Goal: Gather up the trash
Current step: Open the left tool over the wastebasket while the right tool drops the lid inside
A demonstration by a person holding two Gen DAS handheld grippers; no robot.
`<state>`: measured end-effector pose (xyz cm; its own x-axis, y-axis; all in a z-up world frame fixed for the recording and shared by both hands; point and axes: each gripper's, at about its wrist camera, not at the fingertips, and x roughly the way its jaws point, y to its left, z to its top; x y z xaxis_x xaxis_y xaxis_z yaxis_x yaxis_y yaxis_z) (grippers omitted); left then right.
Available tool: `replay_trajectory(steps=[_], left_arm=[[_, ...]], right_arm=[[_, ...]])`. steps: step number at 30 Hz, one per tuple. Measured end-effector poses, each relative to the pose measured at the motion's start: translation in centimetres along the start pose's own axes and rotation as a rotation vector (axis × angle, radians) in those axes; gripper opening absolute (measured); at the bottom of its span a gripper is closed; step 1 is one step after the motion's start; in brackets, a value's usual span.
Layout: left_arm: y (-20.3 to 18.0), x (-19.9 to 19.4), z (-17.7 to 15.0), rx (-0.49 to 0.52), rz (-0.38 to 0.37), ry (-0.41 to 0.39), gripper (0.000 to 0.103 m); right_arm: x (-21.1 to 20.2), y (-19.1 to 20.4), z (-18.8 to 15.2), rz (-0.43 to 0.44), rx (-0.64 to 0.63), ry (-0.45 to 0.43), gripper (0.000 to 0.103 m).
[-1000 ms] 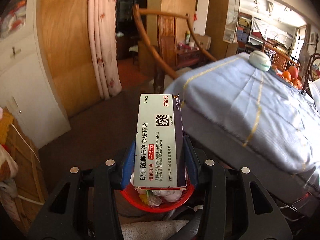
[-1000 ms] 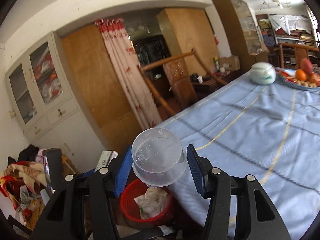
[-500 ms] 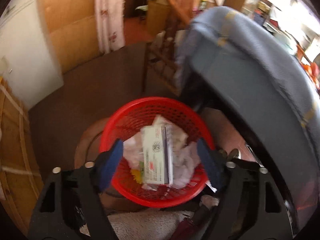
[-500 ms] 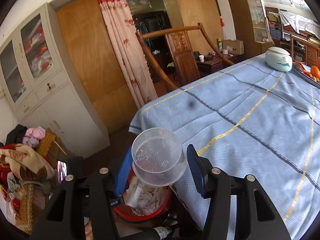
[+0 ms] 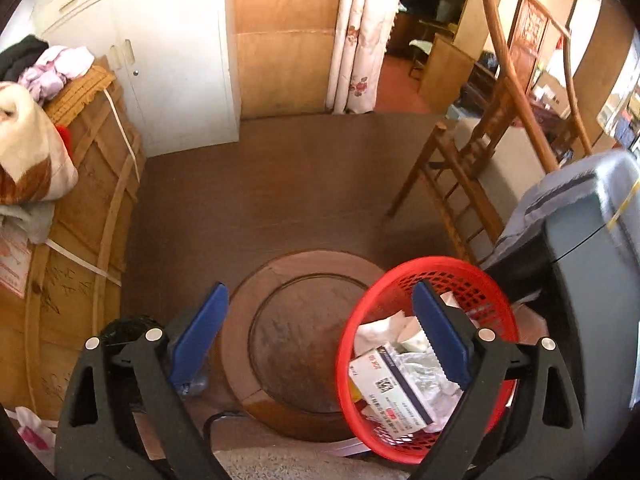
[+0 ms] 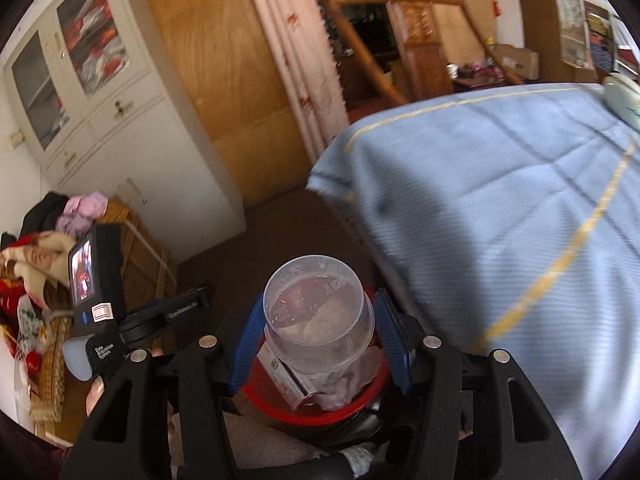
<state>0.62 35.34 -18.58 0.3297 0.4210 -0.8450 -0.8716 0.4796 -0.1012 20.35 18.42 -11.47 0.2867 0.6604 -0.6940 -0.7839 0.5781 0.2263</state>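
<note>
- My left gripper [image 5: 316, 336] holds nothing; its jaws are opening toward full spread, with only a round wooden board [image 5: 304, 336] on the floor showing between the blue pads.
- The medicine box [image 5: 390, 392] lies in the red mesh wastebasket [image 5: 492, 280], on crumpled tissue [image 5: 384, 330], printed face up. It sits just inside the left gripper's right-hand pad and below it, apart from both pads.
- My right gripper [image 6: 320, 344] is clamped on a clear plastic cup [image 6: 318, 316]; the pads press its sides at a middling width, with the cup's base toward the camera.
- From the right wrist view the wastebasket [image 6: 360, 402] sits directly under the cup, its red rim peeking out below and the box and tissue visible through and beside the cup.
- Step in hand, as I judge it: drop the cup into the basket.
- To do it well, I keep the cup centred over the rim and release low, so that a light cup does not bounce off the piled tissue and over the side.
- The basket stands hard against the blue tablecloth [image 6: 500, 208]; I cannot tell the clearance on that side, so I favour the open floor side.
- I should hold the left gripper clear of the rim so the two tools do not meet over the basket.
</note>
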Motion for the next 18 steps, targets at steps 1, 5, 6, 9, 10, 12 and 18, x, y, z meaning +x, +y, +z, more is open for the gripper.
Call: replay_trajectory(steps=[1, 5, 6, 9, 10, 12, 18], left_arm=[[0.1, 0.4, 0.2, 0.004, 0.006, 0.007, 0.090], [0.5, 2.4, 0.3, -0.018, 0.006, 0.061, 0.090], [0.7, 2.9, 0.3, -0.026, 0.003, 0.077, 0.090], [1.2, 4.0, 0.1, -0.047, -0.004, 0.121, 0.090], [1.3, 4.2, 0.0, -0.051, -0.007, 0.131, 0.090], [1.3, 4.4, -0.1, -0.052, -0.011, 0.139, 0.090], [0.7, 3.7, -0.2, -0.035, -0.027, 0.117, 0.090]], right_arm=[[0.5, 0.2, 0.0, 0.003, -0.008, 0.011, 0.054], [2.7, 0.9, 0.0, 0.018, -0.032, 0.061, 0.055], [3.4, 1.0, -0.1, 0.030, -0.032, 0.082, 0.056], [4.8, 0.9, -0.4, 0.031, -0.031, 0.120, 0.059], [5.1, 0.9, -0.5, 0.028, -0.032, 0.127, 0.059], [5.3, 0.7, -0.8, 0.017, -0.029, 0.133, 0.060], [3.9, 0.2, -1.8, -0.041, -0.038, 0.101, 0.066]])
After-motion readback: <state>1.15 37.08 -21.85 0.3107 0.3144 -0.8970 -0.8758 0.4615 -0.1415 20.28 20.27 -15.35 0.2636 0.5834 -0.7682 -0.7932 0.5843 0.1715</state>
